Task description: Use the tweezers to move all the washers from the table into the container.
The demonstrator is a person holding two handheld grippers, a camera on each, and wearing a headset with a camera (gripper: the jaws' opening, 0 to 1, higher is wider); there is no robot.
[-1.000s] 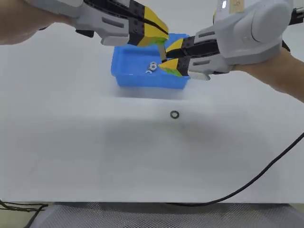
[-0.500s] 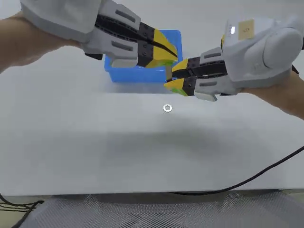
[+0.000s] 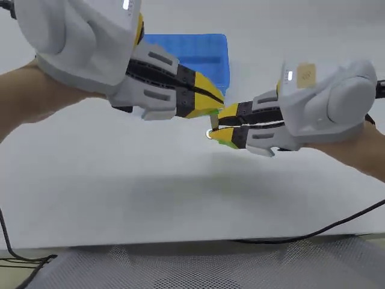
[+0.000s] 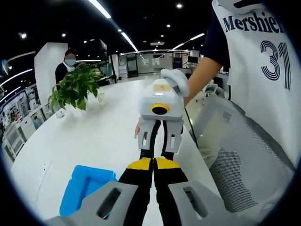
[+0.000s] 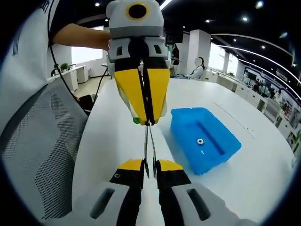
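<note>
A white table (image 3: 120, 180) carries a blue container (image 3: 201, 53) toward its far edge, and a black cable (image 3: 343, 221) crosses its near right corner.

The person's white jersey (image 4: 256, 94) reads "Mershie…", cut off at the edge, above the number 31.

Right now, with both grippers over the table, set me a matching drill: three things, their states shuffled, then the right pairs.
Things:
1 tweezers
2 blue container
3 black cable

States:
A holds a washer
B lies on the table by its near edge
C gripped between the right gripper's jaws

Pairs: 1-C, 2-A, 3-B
</note>
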